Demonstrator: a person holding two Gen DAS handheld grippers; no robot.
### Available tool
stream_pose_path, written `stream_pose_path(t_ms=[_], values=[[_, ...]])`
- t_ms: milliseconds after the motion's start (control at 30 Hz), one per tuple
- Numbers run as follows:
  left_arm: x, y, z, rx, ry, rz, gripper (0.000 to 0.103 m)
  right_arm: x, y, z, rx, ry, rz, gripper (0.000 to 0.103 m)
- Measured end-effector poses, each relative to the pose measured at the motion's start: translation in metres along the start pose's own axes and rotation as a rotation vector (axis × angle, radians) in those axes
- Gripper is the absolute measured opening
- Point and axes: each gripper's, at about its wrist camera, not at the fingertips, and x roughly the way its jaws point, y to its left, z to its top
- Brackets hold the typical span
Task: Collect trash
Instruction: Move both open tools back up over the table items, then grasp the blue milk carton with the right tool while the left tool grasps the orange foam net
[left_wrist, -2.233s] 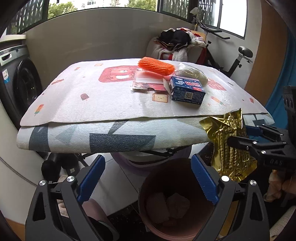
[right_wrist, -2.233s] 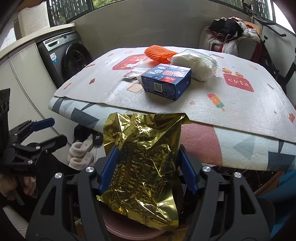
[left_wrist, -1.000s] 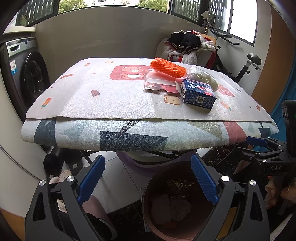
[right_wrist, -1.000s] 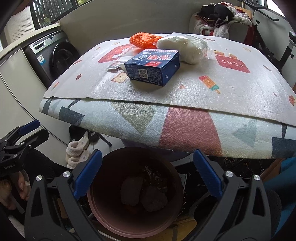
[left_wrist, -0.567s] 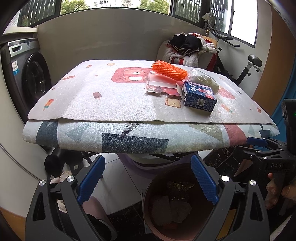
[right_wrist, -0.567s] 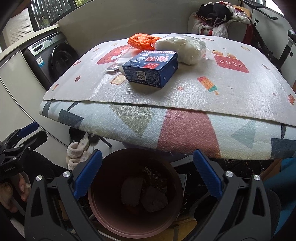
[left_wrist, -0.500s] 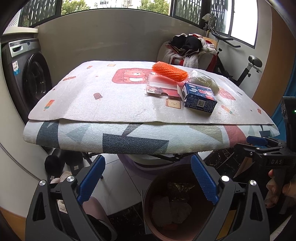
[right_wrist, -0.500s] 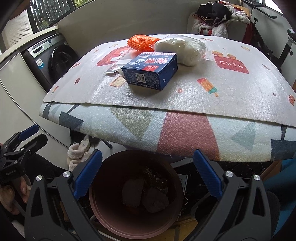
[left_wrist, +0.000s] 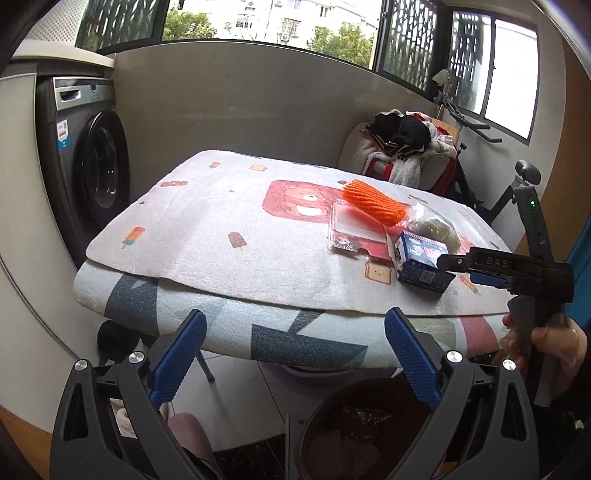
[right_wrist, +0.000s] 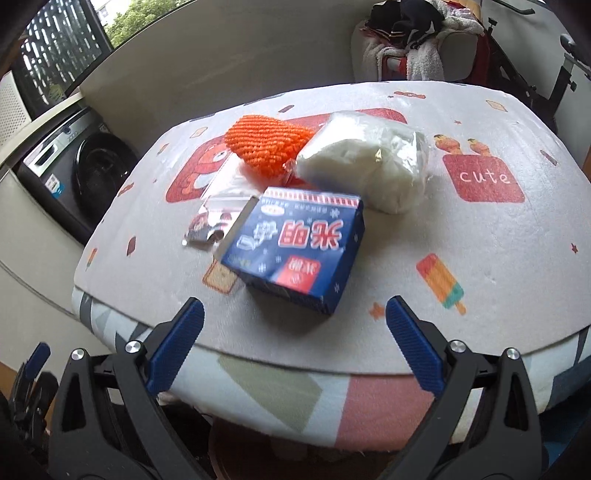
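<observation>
A blue carton (right_wrist: 295, 254) lies on the padded table (right_wrist: 480, 236), with an orange foam net (right_wrist: 264, 146), a white plastic bag (right_wrist: 369, 166) and a clear blister pack (right_wrist: 218, 214) behind it. My right gripper (right_wrist: 295, 343) is open and empty, just in front of the carton at the table's near edge. My left gripper (left_wrist: 295, 354) is open and empty, low before the table. In its view the carton (left_wrist: 421, 266), the orange net (left_wrist: 373, 203) and the right gripper (left_wrist: 476, 267) show at right. The brown trash bin (left_wrist: 369, 435) stands below, with gold foil inside.
A washing machine (left_wrist: 85, 166) stands at the left. A chair piled with clothes (left_wrist: 402, 155) and an exercise bike (left_wrist: 491, 184) are behind the table. Slippers lie on the floor under the table's left side.
The gold foil bag left my right gripper and lies in the bin. Both grippers have risen; the right one moved up from over the bin to the table edge by the blue carton.
</observation>
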Motion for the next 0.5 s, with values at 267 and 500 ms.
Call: stream_pose_path(t_ms=[267,500], values=[[0.009,0.031,0.007,-0.087,0.001,0.008,0.096,0.042,0.015,0.037,0.031,0.018,-0.115,0.097],[0.025,0.043,0.002,-0.127,0.035,-0.001,0.096,0.074,0.014,0.041,0.039,0.089,-0.226,0.097]])
